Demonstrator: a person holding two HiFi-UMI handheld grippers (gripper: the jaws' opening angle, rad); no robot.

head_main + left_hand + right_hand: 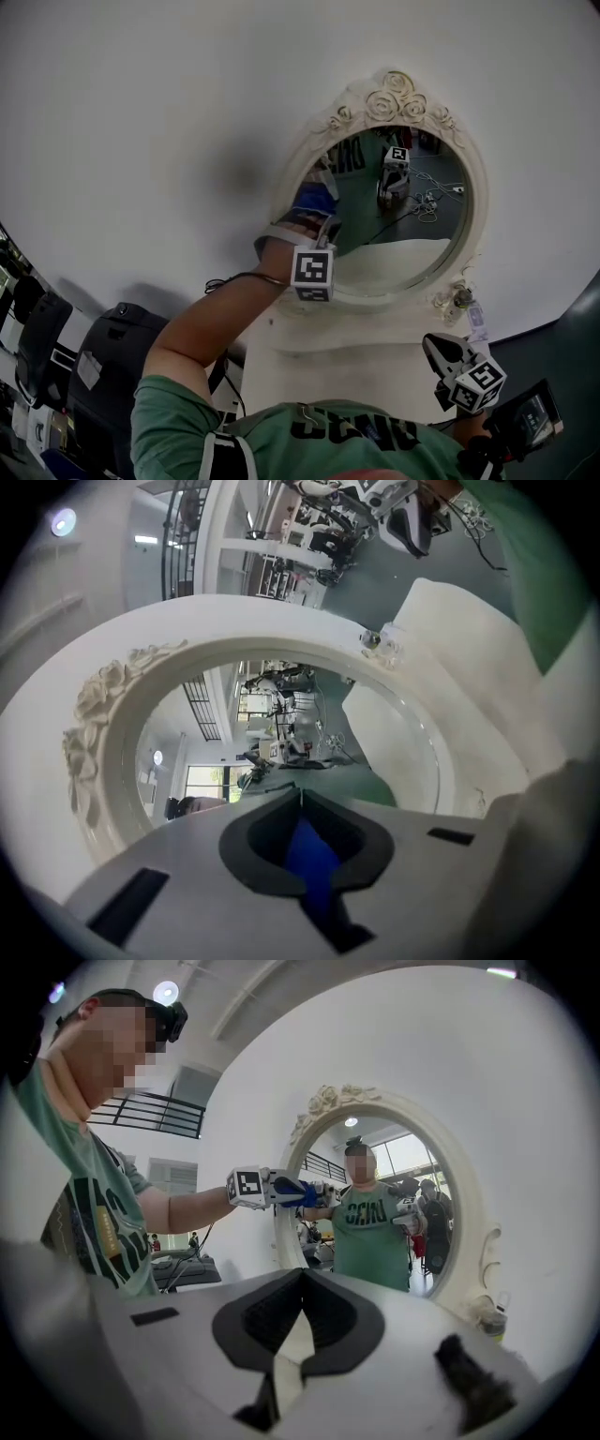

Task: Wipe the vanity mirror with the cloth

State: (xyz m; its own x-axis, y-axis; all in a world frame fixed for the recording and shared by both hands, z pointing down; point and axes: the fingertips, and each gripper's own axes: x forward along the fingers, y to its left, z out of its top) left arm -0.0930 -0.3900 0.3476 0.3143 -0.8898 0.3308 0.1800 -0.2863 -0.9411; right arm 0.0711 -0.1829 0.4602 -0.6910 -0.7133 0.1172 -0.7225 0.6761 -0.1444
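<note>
Head view: high, above person's shoulder, facing steeply down at vanity mirror [398, 216] right of centre, middling range. Left gripper view: very near glass, facing into it, tilted mirror filling frame. Right gripper view: farther back (person's torso at frame left), facing mirror at frame right. All three share mirror; head and right gripper views share left gripper [326, 230].

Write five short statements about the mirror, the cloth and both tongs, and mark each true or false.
1. The left tongs grip a blue cloth. True.
2. The right tongs hold a cloth too. False: they are shut with nothing between them.
3. The mirror is oval, its frame topped with carved roses. True.
4. The frame is black. False: it is white.
5. The right tongs are raised to the mirror's top. False: in the head view they sit below the mirror.
</note>
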